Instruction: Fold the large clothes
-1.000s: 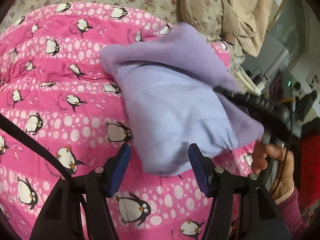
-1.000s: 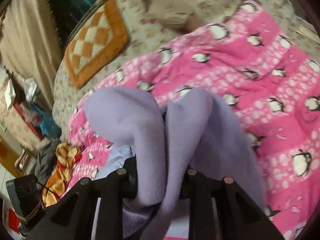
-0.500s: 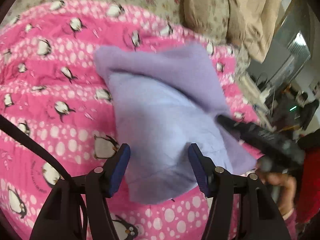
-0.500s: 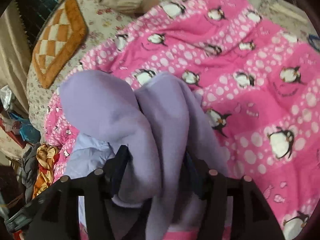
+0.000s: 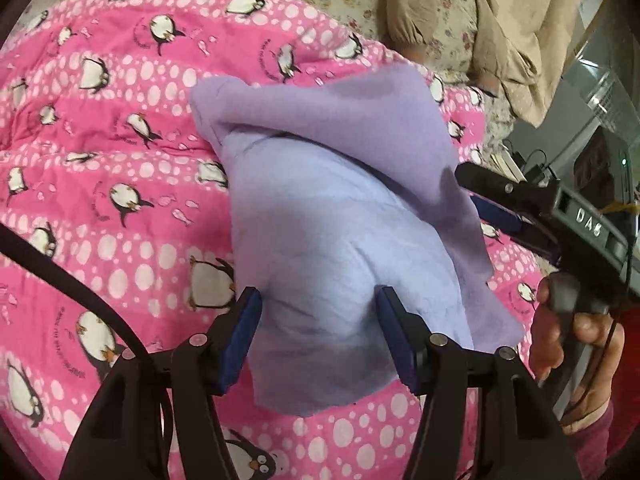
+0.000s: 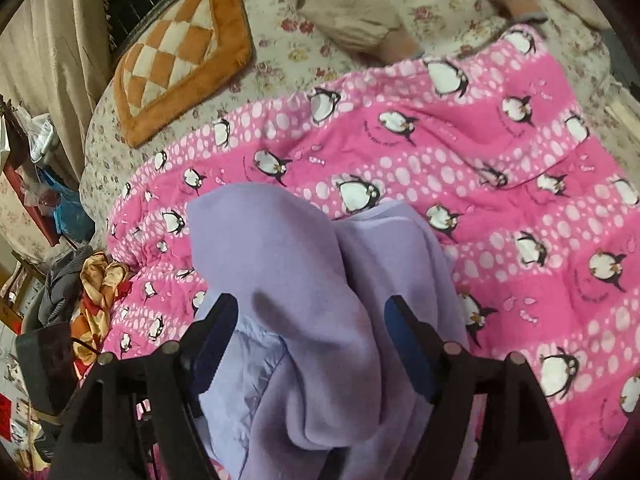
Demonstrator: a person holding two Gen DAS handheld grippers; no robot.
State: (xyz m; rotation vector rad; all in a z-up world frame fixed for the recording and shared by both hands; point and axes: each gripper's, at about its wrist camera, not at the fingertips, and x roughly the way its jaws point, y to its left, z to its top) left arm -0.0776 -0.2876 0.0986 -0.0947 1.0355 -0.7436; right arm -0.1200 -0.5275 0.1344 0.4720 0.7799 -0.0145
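Right gripper [image 6: 312,344] just opened, releasing lilac garment [image 5: 328,216] onto pink quilt [image 5: 120,160]; left gripper [image 5: 318,336] apart.

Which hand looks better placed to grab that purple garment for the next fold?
Probably the right: the right claw has just opened with the purple garment's bunched fold between its jaws. The left claw hangs above flat cloth.

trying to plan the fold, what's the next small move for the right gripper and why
Probably draw the right gripper back off the purple garment. Its fingers have just been opening and now stand wide, with the fleece fold between them but not pinched, lying on the pink penguin quilt. The left gripper hovers open over the near edge.
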